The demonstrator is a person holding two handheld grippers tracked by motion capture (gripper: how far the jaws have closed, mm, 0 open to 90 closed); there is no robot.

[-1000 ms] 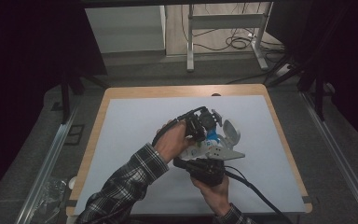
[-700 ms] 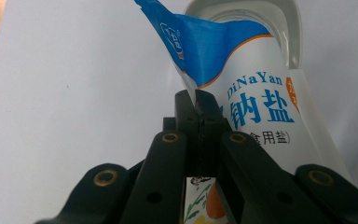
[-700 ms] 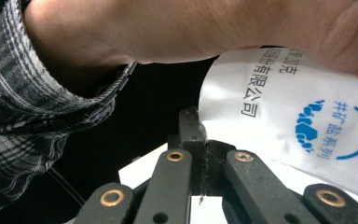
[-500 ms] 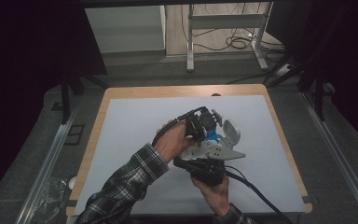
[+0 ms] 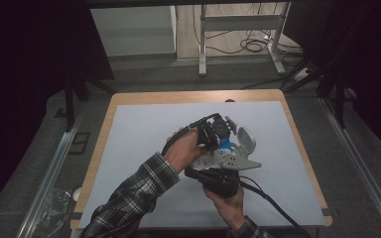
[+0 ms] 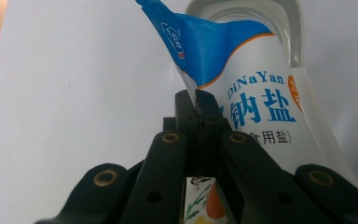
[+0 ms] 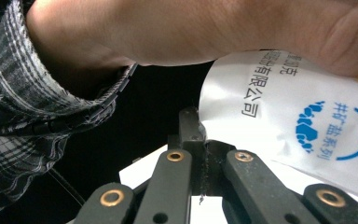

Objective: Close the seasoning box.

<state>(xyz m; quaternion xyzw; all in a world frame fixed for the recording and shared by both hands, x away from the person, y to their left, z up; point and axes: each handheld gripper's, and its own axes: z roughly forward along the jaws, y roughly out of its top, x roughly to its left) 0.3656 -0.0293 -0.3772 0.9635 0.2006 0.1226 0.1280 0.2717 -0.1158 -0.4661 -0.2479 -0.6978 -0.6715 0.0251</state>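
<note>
Nothing has shifted: at frame centre both grippers, left gripper (image 6: 196,100) and right gripper (image 7: 191,122), stay pinching the salt bag (image 6: 261,102), so tearing hasn't begun.

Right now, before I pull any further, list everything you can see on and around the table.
Salt bag: one, white with blue and orange print, pinched at its edges by both grippers above the mat.
White container: one, open-topped, on the mat just behind the bag.
Mat: one, pale grey, covering the table.
Table: one, wooden rim.
Metal frame: one, grey, on the floor beyond.
Left gripper: black, shut on the bag.
Right gripper: black, shut on the bag.
</note>
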